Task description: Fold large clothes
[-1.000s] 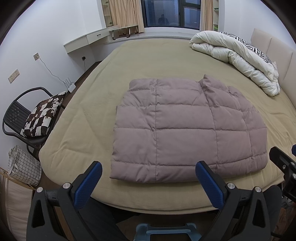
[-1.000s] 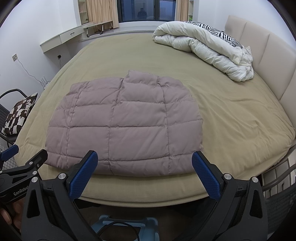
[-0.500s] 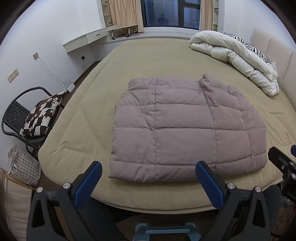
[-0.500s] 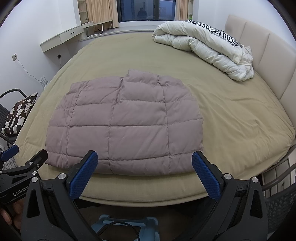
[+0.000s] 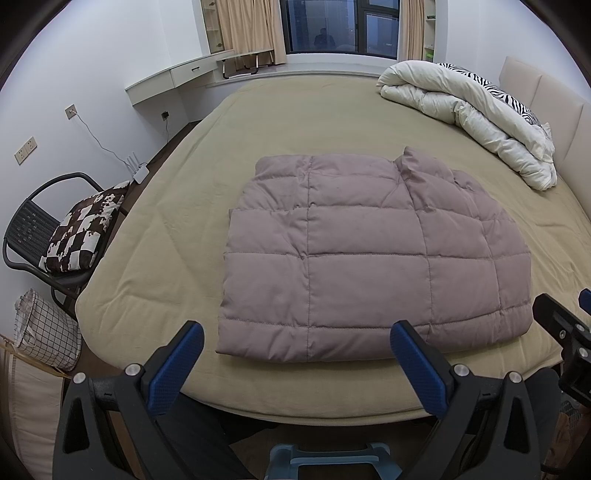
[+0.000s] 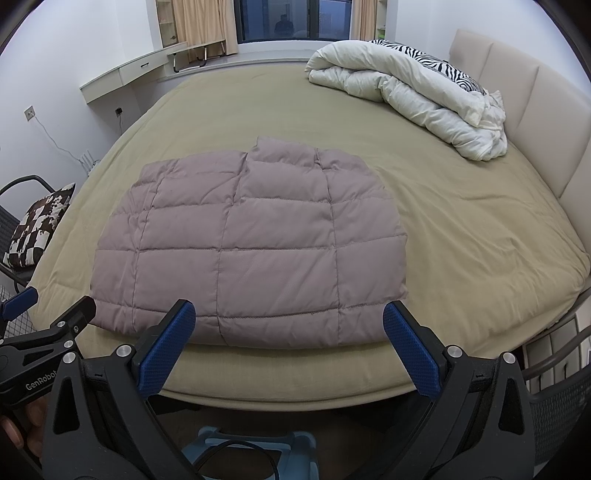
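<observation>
My left gripper [image 5: 297, 341] has its blue-padded fingers [image 5: 175, 365] spread wide, grasping nothing, and it hangs off the near edge of the bed [image 5: 155, 236]. My right gripper [image 6: 288, 325] is likewise released, fingers [image 6: 412, 350] apart over that same near edge, just right of the left one.

The mauve quilted down jacket [image 5: 365, 258] lies flat and folded on the bed's olive cover, near its front edge, collar pointing away from me; how many layers are tucked under, I can't quite tell.

At the bed's far right corner, against the padded headboard [image 6: 524, 110], a white duvet [image 6: 410, 99] is bundled with a zebra-print pillow [image 6: 428, 61]. Left of the bed stands a black chair [image 5: 29, 229] holding a brown-and-white cushion [image 5: 85, 229], with a checked bag [image 5: 46, 334] nearer me. Beyond the bed are a window [image 5: 340, 26] and curtains [image 5: 243, 26].
</observation>
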A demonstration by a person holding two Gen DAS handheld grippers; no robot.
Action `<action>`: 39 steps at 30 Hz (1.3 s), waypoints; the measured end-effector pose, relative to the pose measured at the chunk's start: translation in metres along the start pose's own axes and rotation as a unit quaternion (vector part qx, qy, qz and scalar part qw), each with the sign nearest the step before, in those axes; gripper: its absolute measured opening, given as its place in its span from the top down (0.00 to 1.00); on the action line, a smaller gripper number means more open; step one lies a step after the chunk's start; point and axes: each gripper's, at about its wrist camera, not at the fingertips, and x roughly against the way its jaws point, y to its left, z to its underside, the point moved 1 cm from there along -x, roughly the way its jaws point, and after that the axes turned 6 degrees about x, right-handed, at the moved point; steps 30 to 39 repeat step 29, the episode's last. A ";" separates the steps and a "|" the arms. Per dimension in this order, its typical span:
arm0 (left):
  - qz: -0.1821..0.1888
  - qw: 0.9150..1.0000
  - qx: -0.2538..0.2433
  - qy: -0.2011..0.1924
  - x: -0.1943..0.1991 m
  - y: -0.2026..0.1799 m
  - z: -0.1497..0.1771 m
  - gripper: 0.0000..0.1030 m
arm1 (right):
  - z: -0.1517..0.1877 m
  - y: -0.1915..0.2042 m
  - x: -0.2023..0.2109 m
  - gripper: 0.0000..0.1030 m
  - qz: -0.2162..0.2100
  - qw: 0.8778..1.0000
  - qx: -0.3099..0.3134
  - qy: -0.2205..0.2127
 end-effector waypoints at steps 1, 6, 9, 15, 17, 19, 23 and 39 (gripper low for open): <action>0.000 1.000 0.000 -0.001 -0.001 0.002 -0.001 0.00 | 0.000 0.000 0.000 0.00 0.000 1.000 0.000 0.000; 0.000 1.000 -0.001 -0.001 -0.001 0.001 0.000 0.00 | 0.000 0.000 0.000 0.00 0.000 1.000 0.000 0.000; 0.000 1.000 0.000 -0.001 0.000 -0.001 0.003 0.00 | 0.001 0.000 0.000 0.00 -0.001 1.000 0.000 0.000; 0.001 1.000 -0.001 0.000 0.001 -0.001 0.003 0.00 | 0.001 0.000 0.000 0.00 0.000 1.000 0.000 0.001; 0.001 1.000 0.000 0.001 0.000 -0.001 0.003 0.00 | 0.002 0.000 0.000 0.00 0.000 1.000 0.001 0.001; 0.000 1.000 -0.001 0.000 0.000 0.000 0.002 0.00 | 0.001 0.000 0.000 0.00 0.000 1.000 0.000 0.001; 0.001 1.000 0.000 0.001 -0.001 0.001 0.001 0.00 | 0.003 0.000 -0.001 0.00 -0.001 1.000 0.000 0.002; 0.003 1.000 0.001 0.000 0.002 -0.005 0.009 0.00 | 0.007 0.000 -0.001 0.00 -0.002 1.000 0.000 0.003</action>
